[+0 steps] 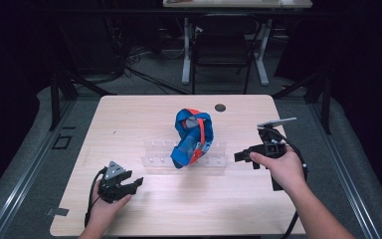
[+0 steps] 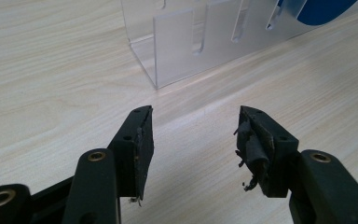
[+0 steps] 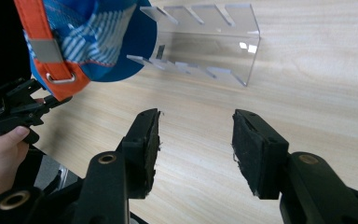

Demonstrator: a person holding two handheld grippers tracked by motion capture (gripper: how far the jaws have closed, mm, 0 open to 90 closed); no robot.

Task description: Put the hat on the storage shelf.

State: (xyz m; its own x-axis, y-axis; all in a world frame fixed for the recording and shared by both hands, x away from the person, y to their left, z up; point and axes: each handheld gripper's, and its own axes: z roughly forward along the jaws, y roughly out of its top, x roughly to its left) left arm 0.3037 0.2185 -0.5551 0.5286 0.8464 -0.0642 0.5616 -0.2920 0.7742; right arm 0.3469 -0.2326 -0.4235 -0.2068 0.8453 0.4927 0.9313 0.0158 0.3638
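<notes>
1 blue cap with an orange strap and pale stripes [image 1: 193,138] sits on 1 clear acrylic slotted rack [image 1: 214,160] near the middle of 1 pale wooden table [image 1: 139,114]. No brand or writing on the cap can be read; a grey patch on its strap is too small to make out. In the right gripper view the cap [image 3: 98,42] is cut off by the top and left edges, and a metal ring hangs at the end of its strap. The rack's slots show about 5 on the near wall there [image 3: 205,42]; in the left gripper view the rack [image 2: 200,42] is cut off at the top.

2 black grippers are in hand. The left gripper [image 1: 129,186] rests low at the table's near left, jaws apart and holding nothing, with frayed pads [image 2: 254,149]. The right gripper [image 1: 242,156] hovers just right of the rack, jaws likewise spread and empty.

1 dark round disc [image 1: 220,107] lies near the table's far edge.
</notes>
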